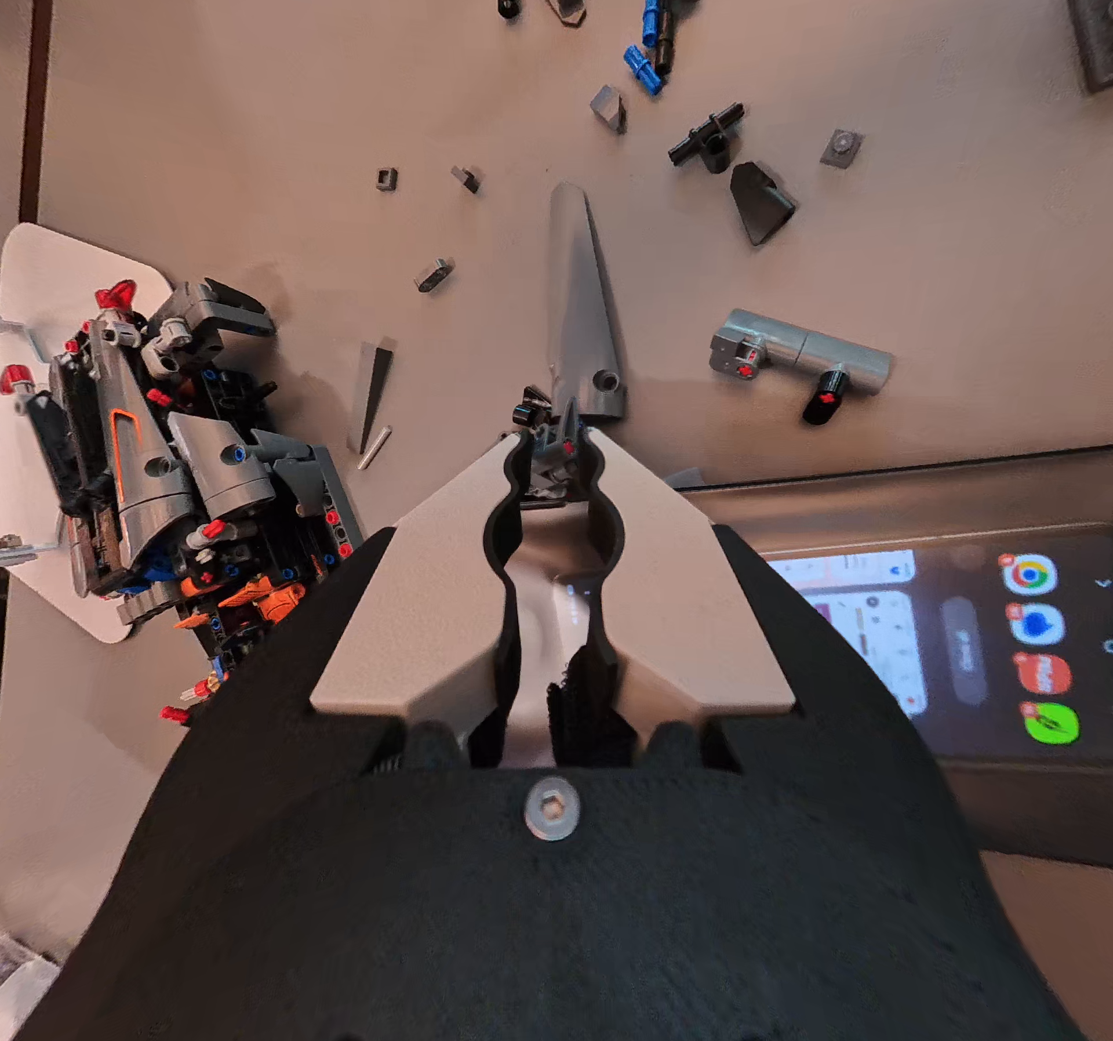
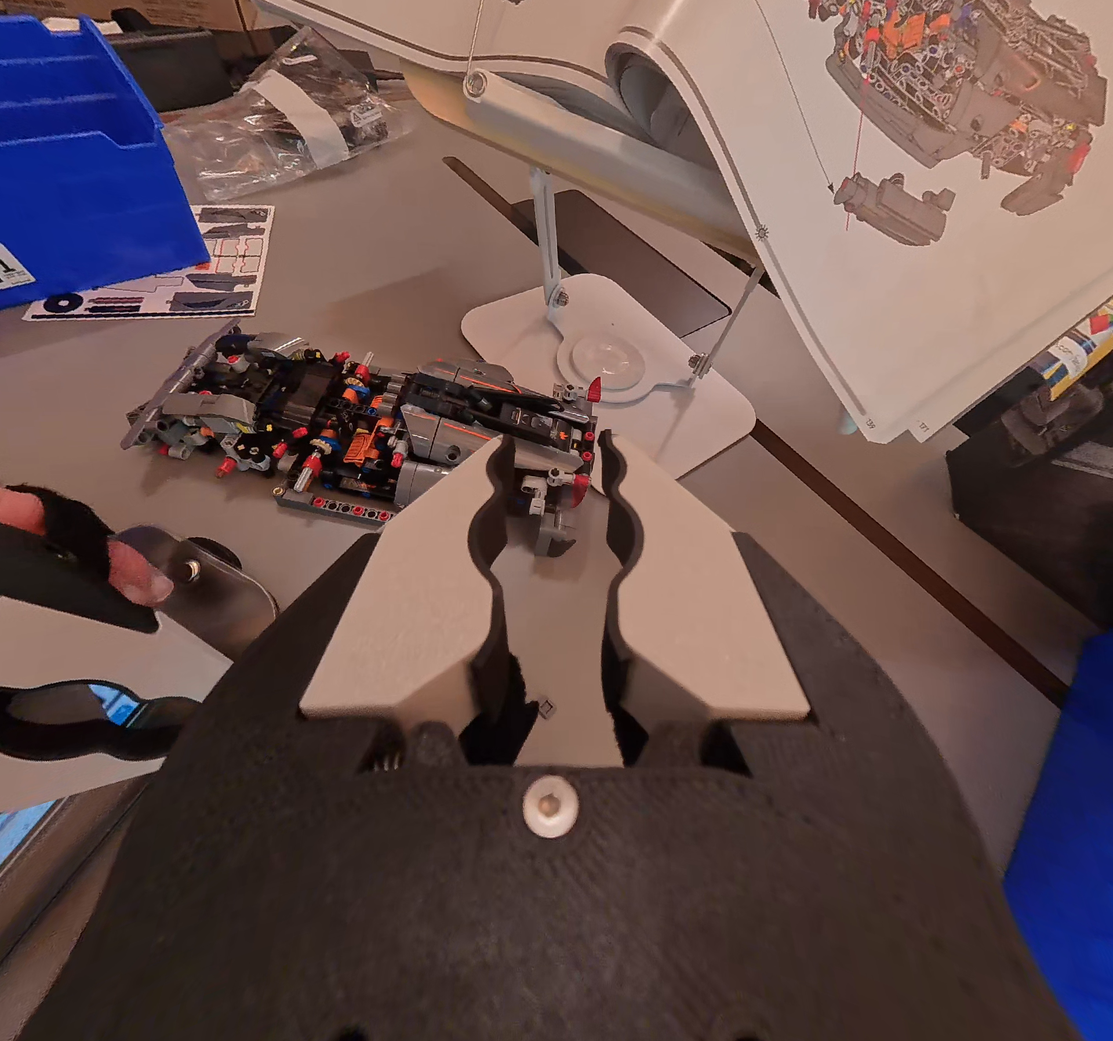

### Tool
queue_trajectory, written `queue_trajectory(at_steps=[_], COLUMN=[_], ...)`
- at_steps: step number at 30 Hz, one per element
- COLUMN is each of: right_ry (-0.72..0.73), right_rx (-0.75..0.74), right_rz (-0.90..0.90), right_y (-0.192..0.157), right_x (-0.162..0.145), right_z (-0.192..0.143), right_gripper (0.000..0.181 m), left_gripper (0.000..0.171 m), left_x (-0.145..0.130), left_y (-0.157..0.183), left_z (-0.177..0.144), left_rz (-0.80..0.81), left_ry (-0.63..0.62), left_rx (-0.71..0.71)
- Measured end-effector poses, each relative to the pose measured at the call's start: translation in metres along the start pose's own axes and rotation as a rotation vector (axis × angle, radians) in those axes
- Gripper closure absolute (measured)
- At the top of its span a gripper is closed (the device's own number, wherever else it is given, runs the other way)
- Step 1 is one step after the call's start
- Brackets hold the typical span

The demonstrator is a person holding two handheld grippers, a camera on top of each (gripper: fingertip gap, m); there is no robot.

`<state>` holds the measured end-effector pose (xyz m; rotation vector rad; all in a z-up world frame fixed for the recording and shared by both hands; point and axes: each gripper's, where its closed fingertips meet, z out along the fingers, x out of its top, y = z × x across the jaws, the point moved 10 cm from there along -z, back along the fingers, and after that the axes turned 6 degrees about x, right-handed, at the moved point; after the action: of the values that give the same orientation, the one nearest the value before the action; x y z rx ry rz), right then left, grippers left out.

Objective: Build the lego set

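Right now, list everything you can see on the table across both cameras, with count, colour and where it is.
Car model: one, grey, black and orange, middle of the table.
Long grey panel: one, grey, just beyond the left gripper's tips.
Grey tube assembly: one, silver with red pins, right of the panel.
Blue pins: two, blue, far side among scattered small grey and black pieces.
Phone: one, screen lit, near right edge.
Instruction book: one, white, open on a white stand.
Sticker sheet: one, white, beside the bin.
Bin: one, blue, far left.
Plastic bag: one, clear, behind the bin.
Left gripper: closed on a small grey piece.
Right gripper: open, above the car's end.
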<state>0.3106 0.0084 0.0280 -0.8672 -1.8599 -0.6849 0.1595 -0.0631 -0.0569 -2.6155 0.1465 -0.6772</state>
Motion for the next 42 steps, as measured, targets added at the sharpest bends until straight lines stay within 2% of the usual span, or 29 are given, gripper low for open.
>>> queue_trajectory(at_steps=[8,19,26,37,42], right_ry=[0.034,0.044,0.080,0.089,0.089], right_rx=[0.054,0.128,0.224,0.401,0.519], right_rz=[0.031,0.065,0.097,-0.003,-0.005], right_y=[0.002,0.001,-0.001,-0.024,-0.033], right_x=[0.002,0.000,0.001,0.004,0.004], right_z=[-0.002,0.001,0.001,0.006,0.008], right_gripper=[0.154,0.154,0.153,0.145,0.142], left_gripper=[0.164,0.165,0.166,0.166,0.167], left_x=[-0.004,-0.014,-0.024,-0.044,-0.052], left_y=[-0.015,-0.032,-0.049,-0.075,-0.082], left_z=[-0.018,-0.033,-0.053,-0.091,-0.100], left_rz=[-0.113,-0.227,-0.343,-0.569,-0.621], left_ry=[0.139,0.267,0.403,0.684,0.745], left_rx=[0.000,-0.004,-0.012,-0.070,-0.081])
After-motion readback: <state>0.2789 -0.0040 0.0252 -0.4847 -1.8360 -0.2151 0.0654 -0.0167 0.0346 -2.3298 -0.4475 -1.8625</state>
